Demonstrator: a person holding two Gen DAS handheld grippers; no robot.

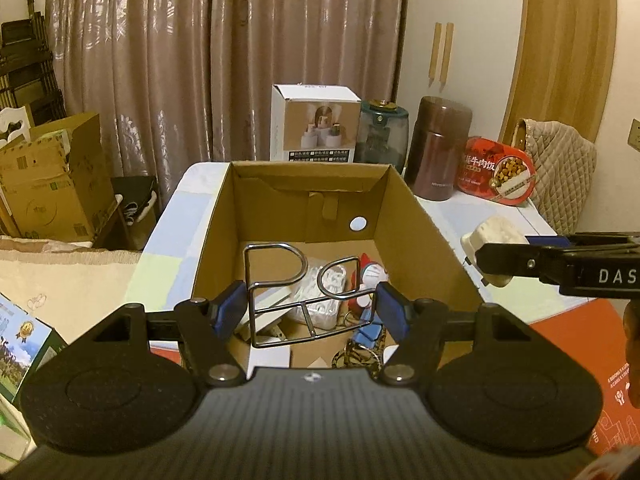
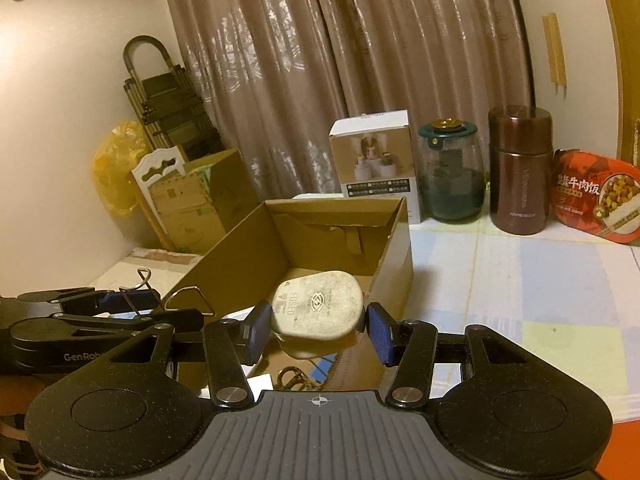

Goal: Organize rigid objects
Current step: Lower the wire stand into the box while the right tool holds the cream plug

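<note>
Holding wire rack point(image 1: 304, 292) over cardboard box point(image 1: 416, 216), plug point(image 2: 318, 312) gripped

Both grippers hang over the open cardboard box point(image 1: 304, 216), the left gripper point(image 1: 310, 312) clamped on a wire rack point(image 1: 296, 292) above its near side, the right gripper point(image 2: 318, 330) clamped on a white plug point(image 2: 316, 312) at its right edge.

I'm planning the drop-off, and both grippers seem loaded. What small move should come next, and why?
Probably open the left gripper first: its bent chrome wire rack already hangs over the open brown cardboard box, above the clutter inside. The right gripper holds the white fused plug at the box's near edge.
</note>
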